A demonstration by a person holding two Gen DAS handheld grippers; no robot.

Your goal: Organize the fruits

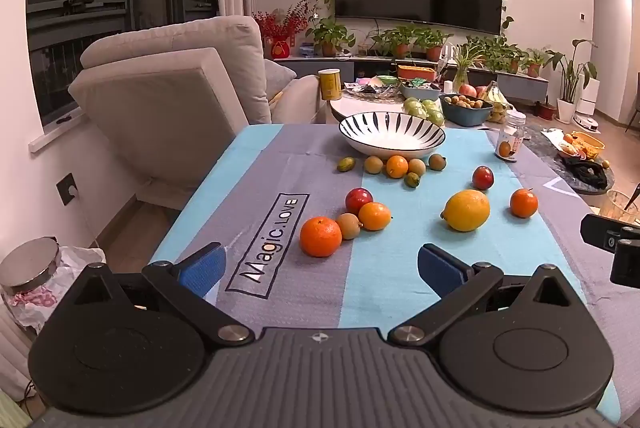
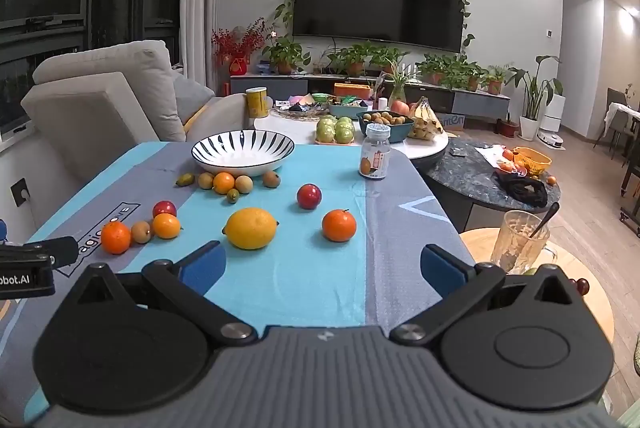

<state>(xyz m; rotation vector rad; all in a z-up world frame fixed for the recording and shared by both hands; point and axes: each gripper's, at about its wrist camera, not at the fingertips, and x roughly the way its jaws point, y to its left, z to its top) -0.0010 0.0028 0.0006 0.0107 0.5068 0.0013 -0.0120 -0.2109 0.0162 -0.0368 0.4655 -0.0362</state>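
Note:
Loose fruit lies on a blue and grey tablecloth (image 1: pixel 376 288). A striped white bowl (image 1: pixel 392 136) stands empty at the far end, also in the right wrist view (image 2: pixel 243 152). A yellow lemon (image 1: pixel 466 209) (image 2: pixel 251 228), oranges (image 1: pixel 321 236) (image 2: pixel 339 225), red plums (image 1: pixel 482 177) (image 2: pixel 309 195) and several small brown and green fruits (image 1: pixel 416 167) lie before it. My left gripper (image 1: pixel 320 268) is open and empty, just short of the near orange. My right gripper (image 2: pixel 320 266) is open and empty, near the lemon.
A small jar (image 2: pixel 375 157) stands at the cloth's far right. A grey sofa (image 1: pixel 168 99) is at the left. A round table (image 2: pixel 400 143) behind holds bowls of fruit. A glass with a spoon (image 2: pixel 520 242) stands on a wooden stool at the right.

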